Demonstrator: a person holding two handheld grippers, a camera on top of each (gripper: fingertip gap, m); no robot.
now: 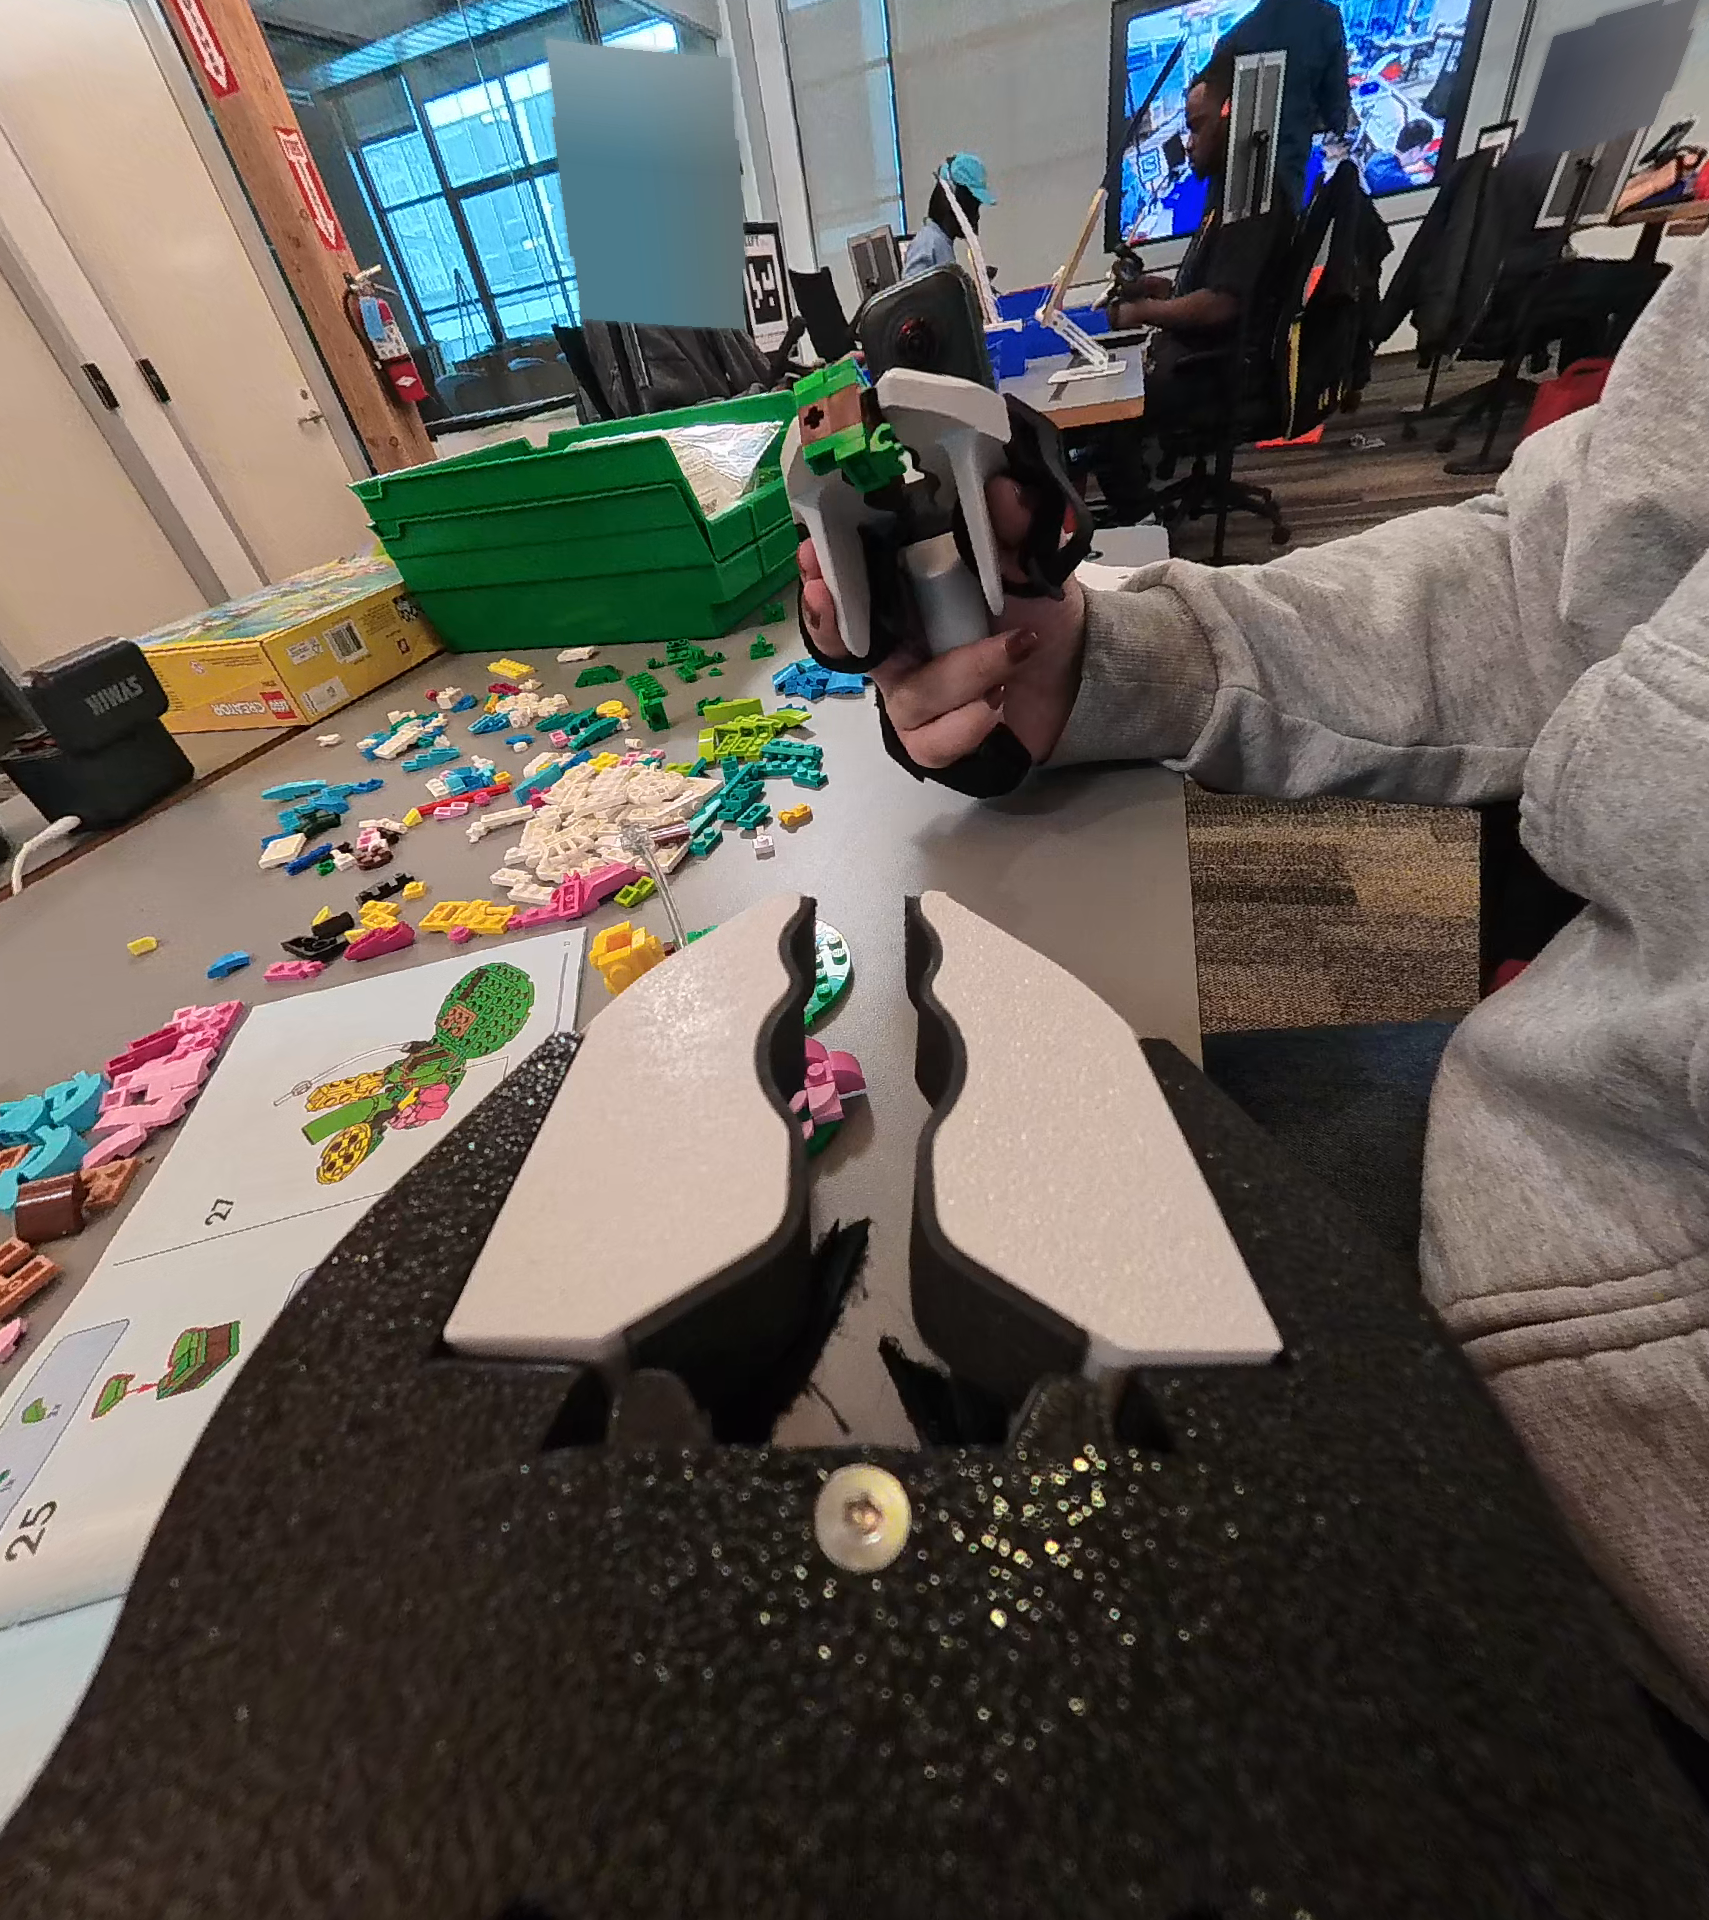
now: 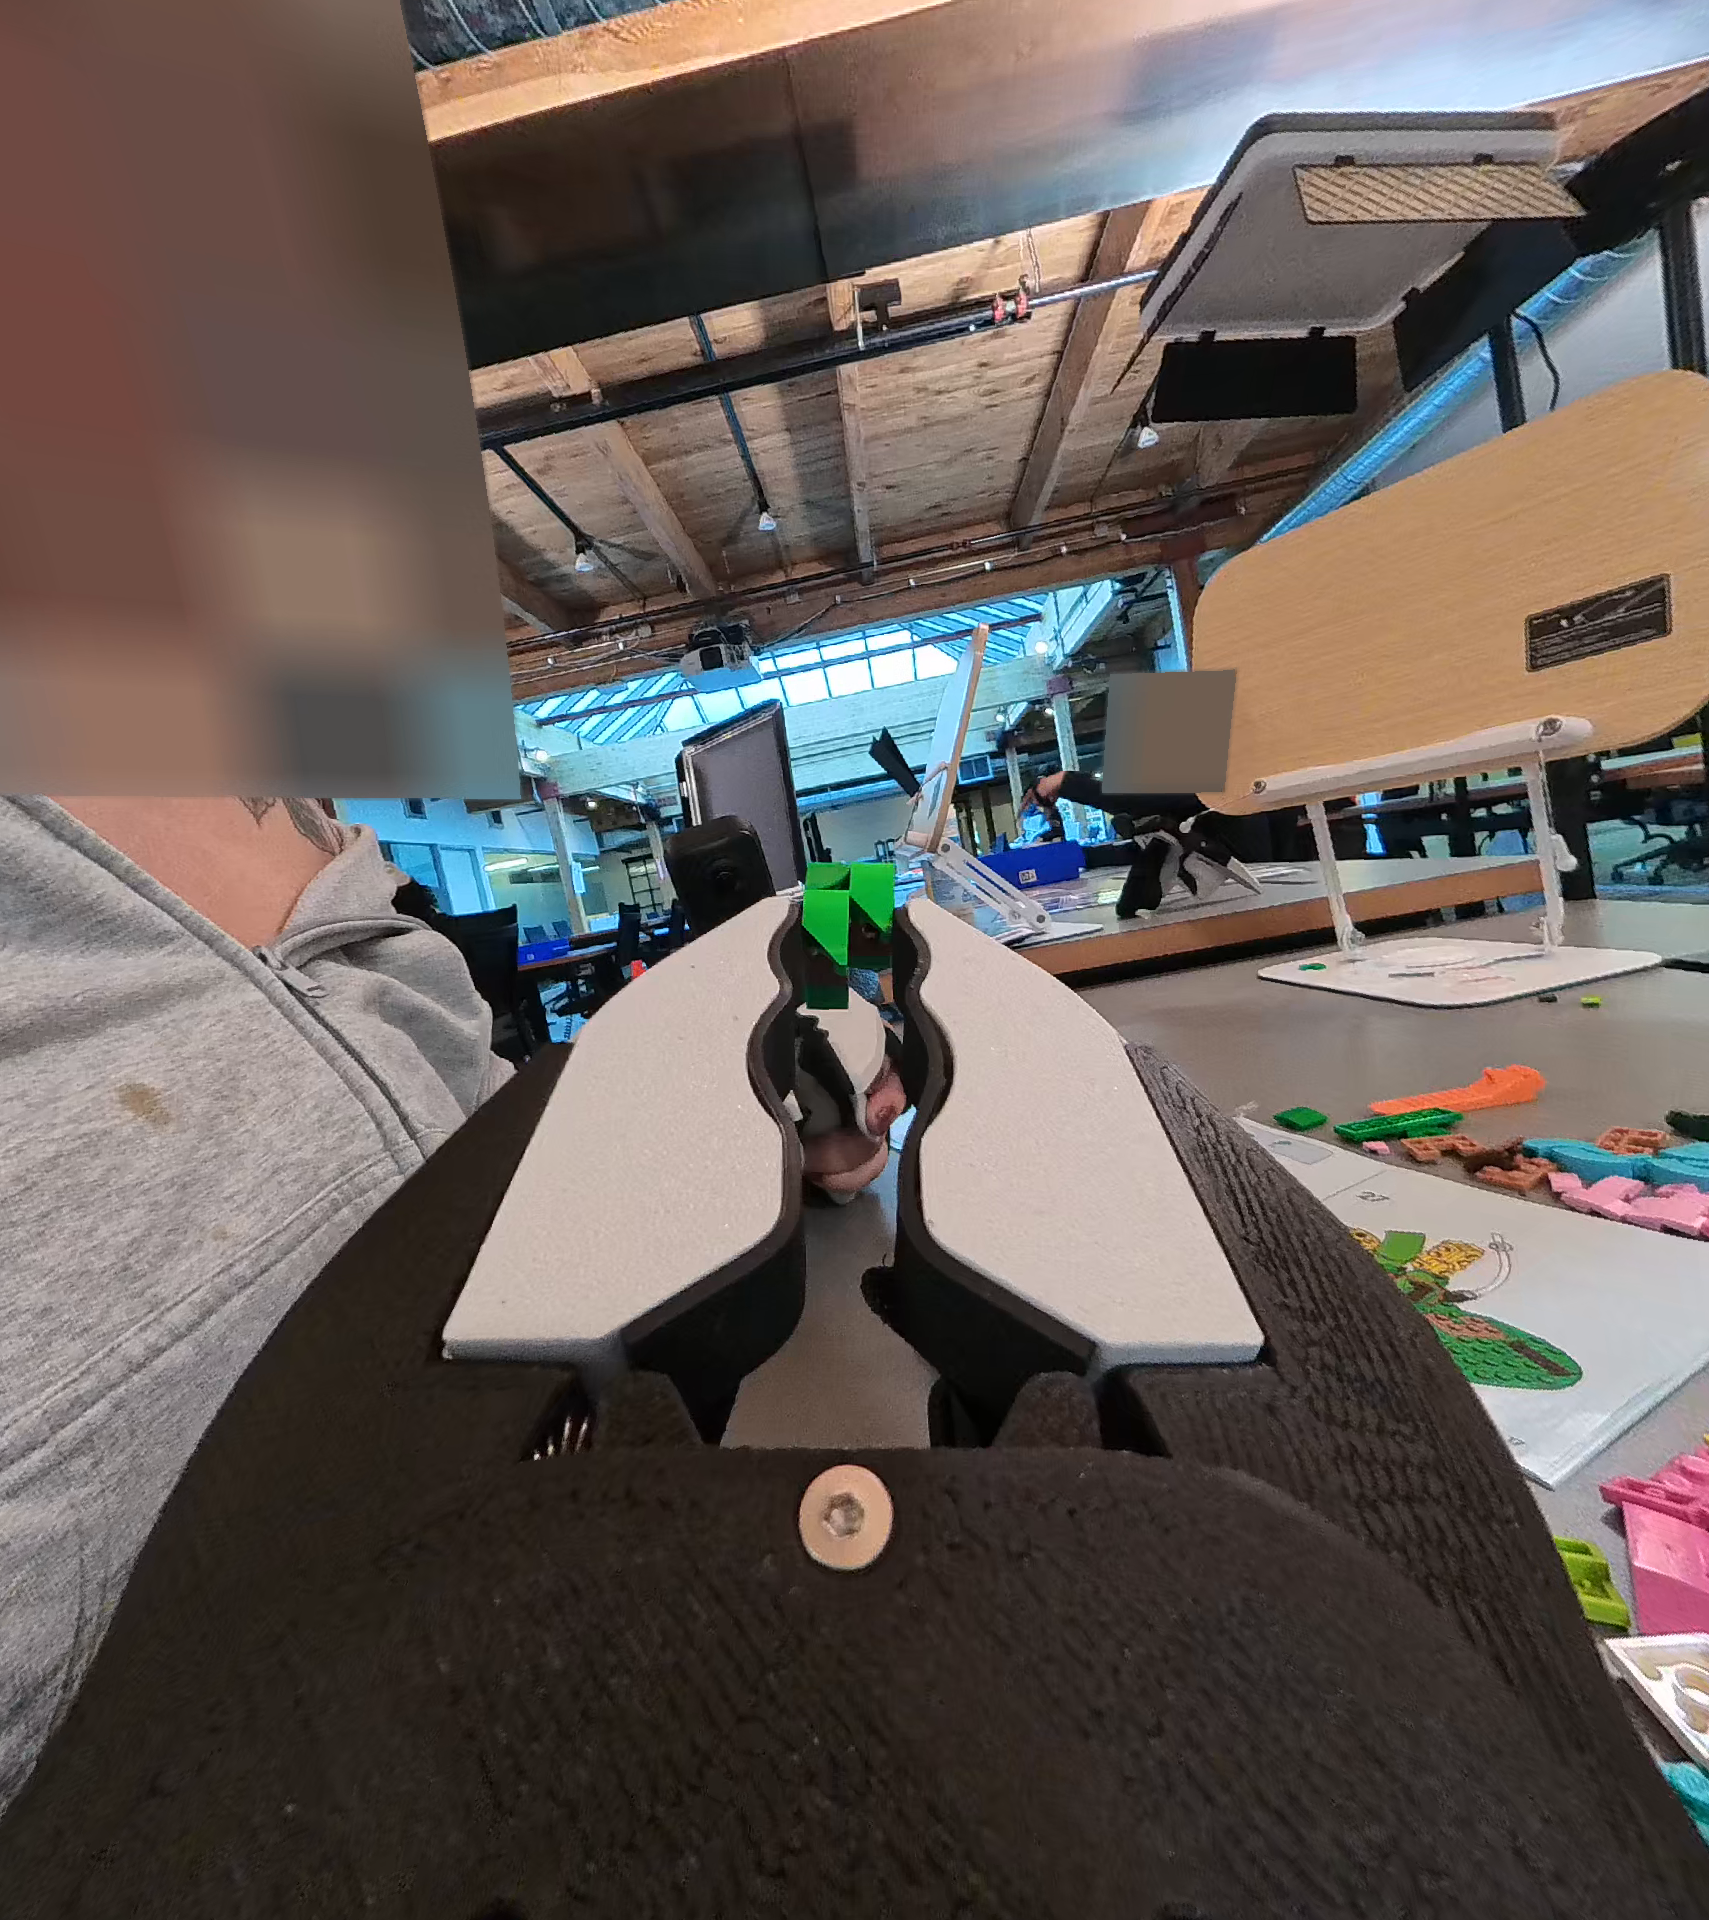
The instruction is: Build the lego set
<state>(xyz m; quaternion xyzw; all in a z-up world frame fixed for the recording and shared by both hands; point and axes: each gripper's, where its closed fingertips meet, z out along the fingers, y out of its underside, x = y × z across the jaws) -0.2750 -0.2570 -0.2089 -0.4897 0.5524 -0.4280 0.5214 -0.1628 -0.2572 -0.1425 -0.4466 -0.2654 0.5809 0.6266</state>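
Left jaws: the left gripper (image 1: pixel 860 914) hangs low over the bench (image 1: pixel 985 831), jaws narrowly apart with nothing between them; a round green plate (image 1: pixel 829 971) and a pink flower (image 1: pixel 834 1081) lie on the bench just under them.
Right jaws: the right gripper (image 2: pixel 848 914), raised at 12 o'clock from the left one, is clamped on a small green and brown brick build (image 2: pixel 845 930).
Loose bricks (image 1: pixel 569 800): spread at 10 o'clock.
Booklet (image 1: pixel 330 1122): at 9 o'clock.
Green bins (image 1: pixel 569 540): at 11 o'clock, far side.
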